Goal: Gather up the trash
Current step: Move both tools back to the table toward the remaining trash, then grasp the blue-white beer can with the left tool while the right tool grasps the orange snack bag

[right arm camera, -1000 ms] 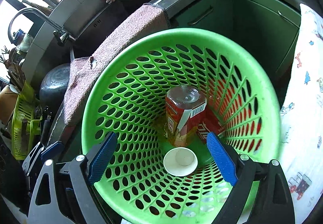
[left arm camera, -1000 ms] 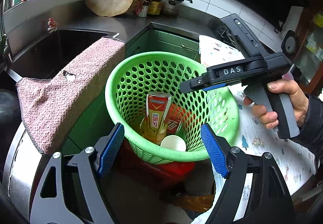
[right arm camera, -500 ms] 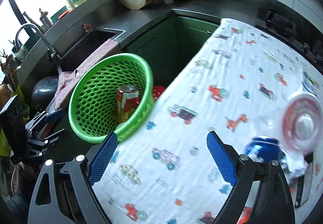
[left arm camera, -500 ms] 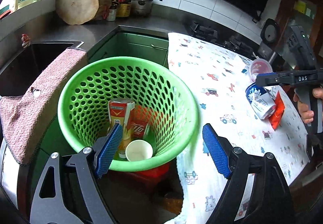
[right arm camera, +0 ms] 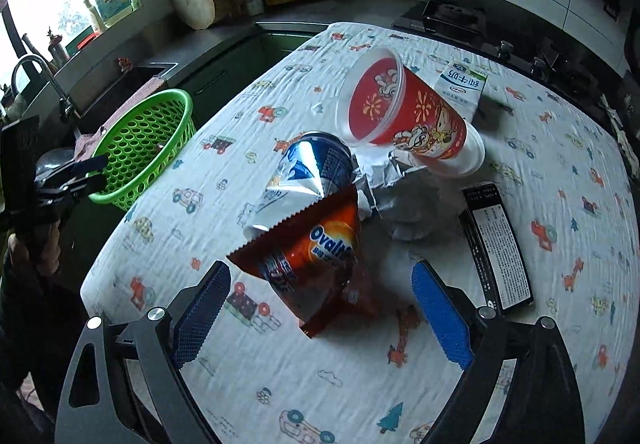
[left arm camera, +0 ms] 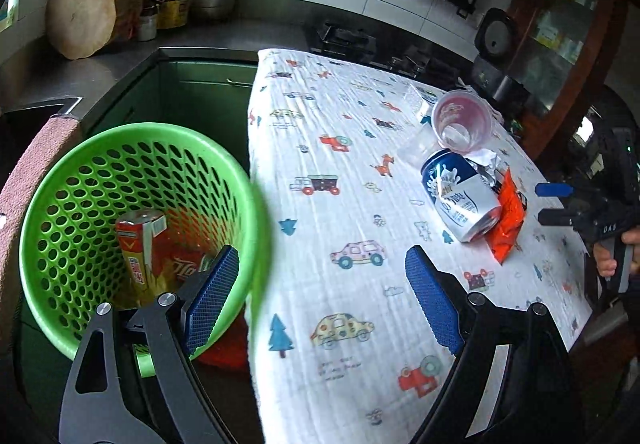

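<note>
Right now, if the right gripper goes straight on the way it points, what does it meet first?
Most likely the orange Ovaltine packet, lying between the right gripper's opening, empty fingers; depth is uncertain.

Each claw is a black frame of curved arms with triangular cut-outs and silver round screws at the pivots. The left claw (left arm camera: 316, 300) and the right claw (right arm camera: 320, 310) both carry flat blue pads (left arm camera: 434, 308) with a fine ribbed grain. Seen from the side, the right claw's black body bears white letters "DAS" above a grey grip.
</note>
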Motion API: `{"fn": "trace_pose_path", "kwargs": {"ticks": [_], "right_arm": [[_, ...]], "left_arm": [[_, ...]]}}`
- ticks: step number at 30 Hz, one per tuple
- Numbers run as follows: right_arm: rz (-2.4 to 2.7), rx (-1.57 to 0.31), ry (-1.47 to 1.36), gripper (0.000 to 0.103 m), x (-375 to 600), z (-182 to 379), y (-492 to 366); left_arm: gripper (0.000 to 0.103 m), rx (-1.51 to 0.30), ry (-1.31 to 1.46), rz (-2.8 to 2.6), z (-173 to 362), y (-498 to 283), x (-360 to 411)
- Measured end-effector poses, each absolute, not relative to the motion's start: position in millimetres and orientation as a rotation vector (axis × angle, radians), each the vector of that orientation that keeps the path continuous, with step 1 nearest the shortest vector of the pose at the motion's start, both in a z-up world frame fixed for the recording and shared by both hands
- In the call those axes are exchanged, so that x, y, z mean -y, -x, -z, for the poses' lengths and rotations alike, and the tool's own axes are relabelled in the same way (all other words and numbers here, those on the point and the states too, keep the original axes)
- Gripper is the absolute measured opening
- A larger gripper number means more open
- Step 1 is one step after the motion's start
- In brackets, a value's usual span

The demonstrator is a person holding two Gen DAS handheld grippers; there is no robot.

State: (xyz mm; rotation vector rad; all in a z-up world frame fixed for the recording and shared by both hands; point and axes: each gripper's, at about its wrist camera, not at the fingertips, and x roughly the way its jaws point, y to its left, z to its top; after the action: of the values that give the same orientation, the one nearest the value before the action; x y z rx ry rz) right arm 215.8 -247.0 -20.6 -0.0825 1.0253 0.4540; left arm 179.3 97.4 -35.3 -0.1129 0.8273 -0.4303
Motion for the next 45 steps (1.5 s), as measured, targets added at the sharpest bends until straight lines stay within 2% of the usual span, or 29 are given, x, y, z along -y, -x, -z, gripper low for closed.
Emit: {"fn": "trace_pose_path", "kwargs": {"ticks": [15, 16, 18, 24, 31, 45], "right_arm": [[-0.559, -0.932, 0.268, 0.09, 224.2, 66.6, -230.9], [-0.565, -0.93, 0.265, 0.088, 225.6, 68.1, -231.7], [-0.575, -0.937, 0.25, 0.074, 228.8, 69.9, -233.4], [-0.568, -0.935, 0.189, 0.053, 244.7, 67.9, -232.2], [-0.546, -0.936, 0.134, 0.05, 266.5, 60.9, -221.4], [-0.493, -0.963, 0.082, 0.05, 293.0, 60.5, -207.2]], "left_arm": [[0.095, -0.971, 0.166, 0.497, 34.9, -233.7, 7.0], [0.095, -0.979, 0.167, 0.498, 35.9, -237.5, 13.3], [0.095, -1.0, 0.174, 0.507, 39.0, -244.7, 24.9], [0.095, -1.061, 0.19, 0.531, 48.4, -264.5, 56.8], [0.097, -1.143, 0.241, 0.55, 62.1, -279.6, 85.8], [0.096, -1.182, 0.228, 0.511, 76.6, -283.3, 116.3]]}}
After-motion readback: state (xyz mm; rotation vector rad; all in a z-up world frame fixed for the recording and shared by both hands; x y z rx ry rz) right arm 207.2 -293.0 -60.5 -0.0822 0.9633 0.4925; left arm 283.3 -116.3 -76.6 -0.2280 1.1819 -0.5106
